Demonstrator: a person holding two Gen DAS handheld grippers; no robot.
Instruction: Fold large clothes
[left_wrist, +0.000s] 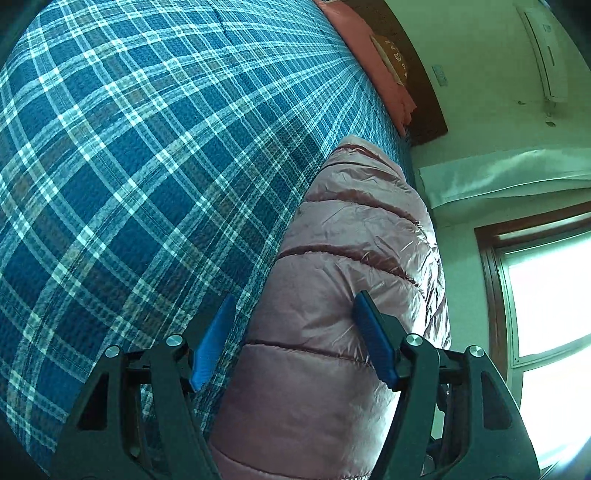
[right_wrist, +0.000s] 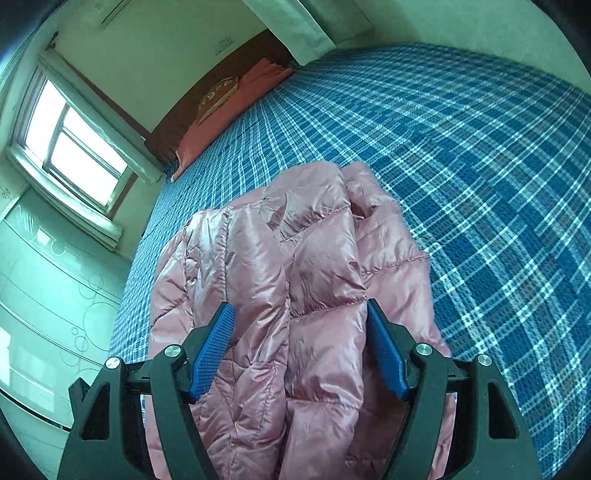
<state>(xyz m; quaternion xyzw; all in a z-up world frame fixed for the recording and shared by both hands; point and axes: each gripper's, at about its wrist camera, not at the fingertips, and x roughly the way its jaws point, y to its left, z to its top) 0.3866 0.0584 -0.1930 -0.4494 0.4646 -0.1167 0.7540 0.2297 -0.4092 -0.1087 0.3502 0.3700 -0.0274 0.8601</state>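
Jacket (right_wrist: 295, 280) – a shiny pink quilted puffer – lies bunched on the blue plaid bedspread (right_wrist: 480, 166), and going by how it sits, the fold looks barely begun or only half made: the panels are heaped, not flat.

The right gripper (right_wrist: 300, 347) hangs over the heap with its blue pads spread apart, nothing pinched; the crumpled fabric sits right between and just ahead of the pads. The left gripper (left_wrist: 295, 339) is spread too, gripping nothing, and the jacket (left_wrist: 354, 258) runs ahead of it, mostly toward its right-hand pad, with bare bedspread (left_wrist: 129, 166) off toward the other pad.

Next move probably calls for each claw to find a real edge – hem or shoulder – rather than grabbing puffy middle, since slick padding tends to slip.
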